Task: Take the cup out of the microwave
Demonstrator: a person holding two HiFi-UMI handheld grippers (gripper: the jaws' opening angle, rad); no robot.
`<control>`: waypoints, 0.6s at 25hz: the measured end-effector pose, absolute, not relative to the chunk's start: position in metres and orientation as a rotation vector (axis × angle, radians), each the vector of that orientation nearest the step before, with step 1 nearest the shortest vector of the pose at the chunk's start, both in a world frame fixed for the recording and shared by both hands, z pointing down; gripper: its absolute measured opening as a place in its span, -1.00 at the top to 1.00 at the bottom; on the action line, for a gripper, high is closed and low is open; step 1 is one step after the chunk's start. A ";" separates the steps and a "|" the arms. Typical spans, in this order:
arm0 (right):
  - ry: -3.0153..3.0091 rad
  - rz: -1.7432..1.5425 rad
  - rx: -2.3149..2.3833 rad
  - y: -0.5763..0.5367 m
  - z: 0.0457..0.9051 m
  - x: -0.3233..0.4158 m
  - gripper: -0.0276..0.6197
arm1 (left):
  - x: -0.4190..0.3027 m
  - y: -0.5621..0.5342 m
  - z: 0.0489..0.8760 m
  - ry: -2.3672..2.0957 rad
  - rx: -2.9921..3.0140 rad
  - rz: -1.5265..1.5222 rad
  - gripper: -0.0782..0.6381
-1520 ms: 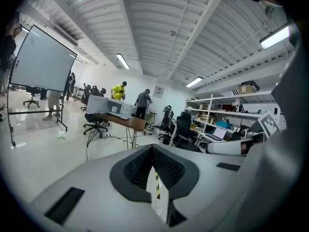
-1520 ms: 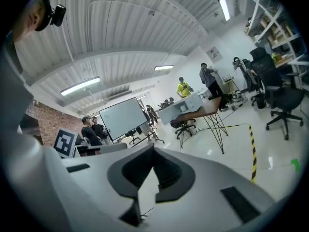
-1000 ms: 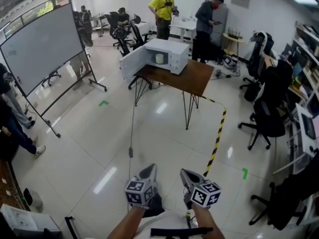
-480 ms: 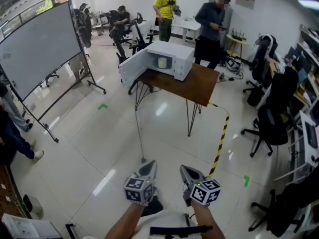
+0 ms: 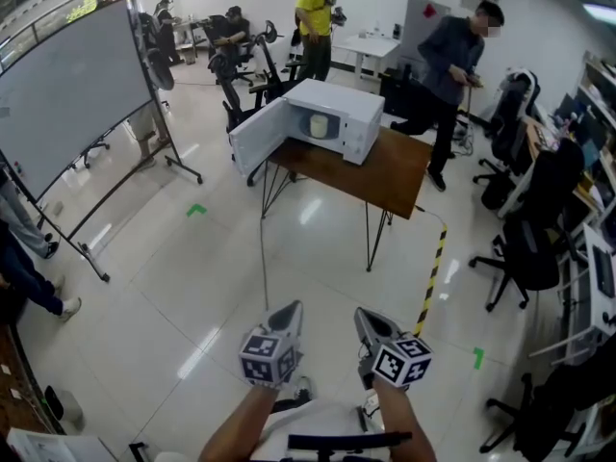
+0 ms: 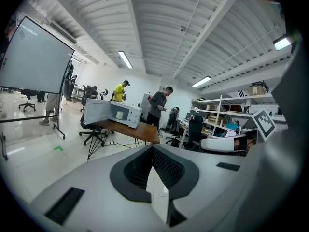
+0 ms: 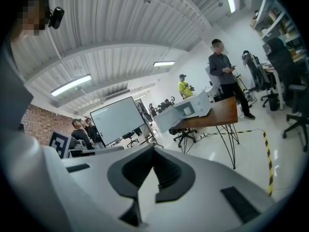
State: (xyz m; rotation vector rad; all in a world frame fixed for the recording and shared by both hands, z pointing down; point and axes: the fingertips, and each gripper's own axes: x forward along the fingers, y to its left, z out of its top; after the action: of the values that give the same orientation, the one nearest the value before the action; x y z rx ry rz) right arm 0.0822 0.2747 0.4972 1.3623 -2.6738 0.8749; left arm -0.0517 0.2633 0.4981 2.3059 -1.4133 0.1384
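Observation:
A white microwave [image 5: 332, 121] stands on a brown table [image 5: 390, 176] far ahead, its door [image 5: 258, 141] swung open to the left. A pale cup [image 5: 319, 125] sits inside the cavity. Both grippers are held low near my body, well short of the table. My left gripper [image 5: 289, 312] is shut with nothing in it, and so is my right gripper [image 5: 364, 317]. In the left gripper view the shut left gripper [image 6: 152, 148] points towards the microwave [image 6: 118, 114]. In the right gripper view the shut right gripper [image 7: 154, 149] faces the microwave [image 7: 186, 111] too.
A whiteboard on wheels [image 5: 67, 94] stands at left. A person in dark clothes [image 5: 457, 61] stands behind the table's right end, another in yellow [image 5: 316, 12] further back. Office chairs [image 5: 525, 239] line the right. Yellow-black tape [image 5: 433, 277] and a cable [image 5: 263, 248] run across the floor.
I have moved forward with both shut grippers, so the table and microwave are nearer. The person in dark clothes has walked to the right behind the table.

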 end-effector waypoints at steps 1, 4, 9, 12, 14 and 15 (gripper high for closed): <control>-2.670 0.874 1.367 0.268 0.498 0.079 0.88 | -0.055 0.256 0.499 -1.408 2.306 0.139 0.78; -2.656 0.874 1.396 0.248 0.497 0.074 0.88 | -0.061 0.237 0.499 -1.383 2.321 0.151 0.78; -2.641 0.884 1.420 0.226 0.497 0.070 0.88 | -0.071 0.211 0.496 -1.378 2.333 0.163 0.78; -2.639 0.887 1.413 0.215 0.499 0.067 0.88 | -0.076 0.198 0.497 -1.388 2.320 0.157 0.78; -2.640 0.897 1.404 0.205 0.503 0.064 0.88 | -0.078 0.189 0.501 -1.392 2.312 0.155 0.78; -2.641 0.904 1.396 0.199 0.505 0.061 0.88 | -0.080 0.185 0.503 -1.395 2.306 0.155 0.78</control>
State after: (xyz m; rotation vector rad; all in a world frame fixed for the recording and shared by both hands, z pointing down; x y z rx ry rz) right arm 0.0612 0.1994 0.5052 1.3963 -2.6412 0.9036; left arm -0.0796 0.1852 0.5027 2.3062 -1.3946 0.1550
